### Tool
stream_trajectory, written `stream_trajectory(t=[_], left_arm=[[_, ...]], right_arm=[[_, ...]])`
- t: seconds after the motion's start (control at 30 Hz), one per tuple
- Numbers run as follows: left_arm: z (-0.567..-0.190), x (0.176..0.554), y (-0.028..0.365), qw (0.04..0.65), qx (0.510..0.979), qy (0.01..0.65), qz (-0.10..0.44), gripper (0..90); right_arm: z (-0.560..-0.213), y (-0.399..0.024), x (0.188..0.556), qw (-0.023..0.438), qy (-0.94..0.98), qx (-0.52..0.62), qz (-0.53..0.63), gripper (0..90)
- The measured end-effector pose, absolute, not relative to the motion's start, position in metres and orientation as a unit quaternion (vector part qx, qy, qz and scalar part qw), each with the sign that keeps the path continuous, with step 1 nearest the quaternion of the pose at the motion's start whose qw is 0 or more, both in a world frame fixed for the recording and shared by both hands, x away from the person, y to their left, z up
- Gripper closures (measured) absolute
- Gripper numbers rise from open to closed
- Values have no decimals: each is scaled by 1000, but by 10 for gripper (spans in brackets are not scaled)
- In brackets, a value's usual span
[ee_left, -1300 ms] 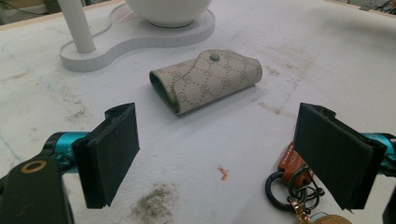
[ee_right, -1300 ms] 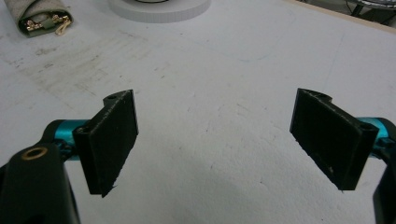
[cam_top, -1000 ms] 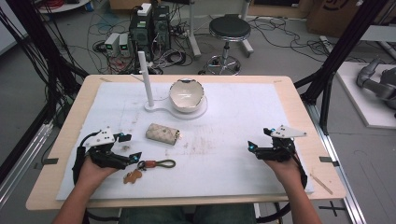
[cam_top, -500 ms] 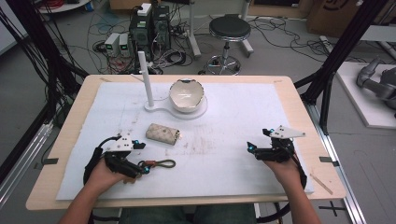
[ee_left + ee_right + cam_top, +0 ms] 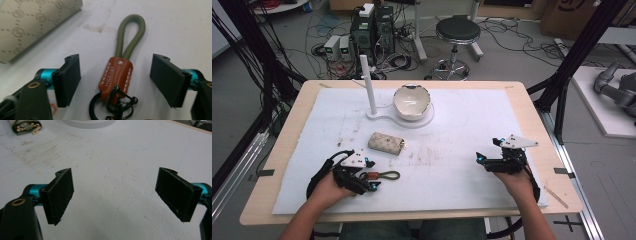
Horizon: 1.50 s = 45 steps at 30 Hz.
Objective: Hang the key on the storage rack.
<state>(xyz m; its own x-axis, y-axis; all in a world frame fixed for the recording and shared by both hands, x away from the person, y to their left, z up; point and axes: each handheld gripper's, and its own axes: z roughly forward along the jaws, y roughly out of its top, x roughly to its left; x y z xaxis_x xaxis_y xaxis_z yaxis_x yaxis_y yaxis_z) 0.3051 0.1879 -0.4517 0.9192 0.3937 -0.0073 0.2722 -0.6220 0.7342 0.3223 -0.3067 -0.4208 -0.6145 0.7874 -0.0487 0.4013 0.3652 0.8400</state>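
Observation:
A keychain [image 5: 384, 175] lies on the white mat, with a brown leather tab [image 5: 115, 76], a green cord loop [image 5: 131, 37] and black rings. My left gripper [image 5: 371, 175] straddles the tab. Its jaws have just been closing; the tab lies between the pads [image 5: 68, 80] with a gap on each side, so the left gripper [image 5: 117, 67] is open. My right gripper [image 5: 482, 162] rests at the mat's right side, and the right gripper [image 5: 115, 190] stands open over bare mat.
A beige patterned pouch [image 5: 386, 143] lies just beyond the keychain, also in the left gripper view as the pouch [image 5: 32, 22]. A white stand [image 5: 377, 114] with an upright post [image 5: 368, 85] carries a cream bowl [image 5: 412, 101] at the back centre.
My left gripper has slid to the right along the mat and now has the keychain's leather tab between its jaws. The right gripper has stayed put.

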Motion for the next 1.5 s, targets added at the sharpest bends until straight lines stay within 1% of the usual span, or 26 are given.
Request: stream_trajectory(t=[0.17, 0.3, 0.5, 0.57, 0.73, 1.07, 1.23, 1.4, 1.5], left_arm=[[-451, 305, 189, 394, 897, 186, 73, 303], [-450, 305, 191, 398, 896, 184, 71, 403], [-449, 306, 194, 396, 896, 186, 75, 527], [-449, 305, 194, 396, 897, 180, 77, 552], [-446, 302, 191, 386, 907, 150, 80, 666], [-445, 301, 191, 391, 906, 144, 82, 682], [-435, 298, 194, 425, 888, 149, 91, 683], [-426, 296, 195, 430, 884, 147, 108, 684], [-418, 296, 197, 450, 873, 147, 119, 684]], right_arm=[[-421, -306, 322, 229, 794, 374, 422, 154], [-421, -306, 322, 228, 794, 374, 422, 153], [-421, -305, 322, 226, 796, 371, 422, 153], [-421, -304, 322, 225, 796, 370, 422, 153], [-421, -304, 322, 222, 797, 371, 421, 154], [-422, -303, 322, 223, 798, 368, 422, 154], [-422, -303, 322, 222, 799, 368, 421, 153], [-422, -302, 322, 221, 799, 368, 421, 153], [-423, -301, 322, 220, 801, 367, 418, 154]])
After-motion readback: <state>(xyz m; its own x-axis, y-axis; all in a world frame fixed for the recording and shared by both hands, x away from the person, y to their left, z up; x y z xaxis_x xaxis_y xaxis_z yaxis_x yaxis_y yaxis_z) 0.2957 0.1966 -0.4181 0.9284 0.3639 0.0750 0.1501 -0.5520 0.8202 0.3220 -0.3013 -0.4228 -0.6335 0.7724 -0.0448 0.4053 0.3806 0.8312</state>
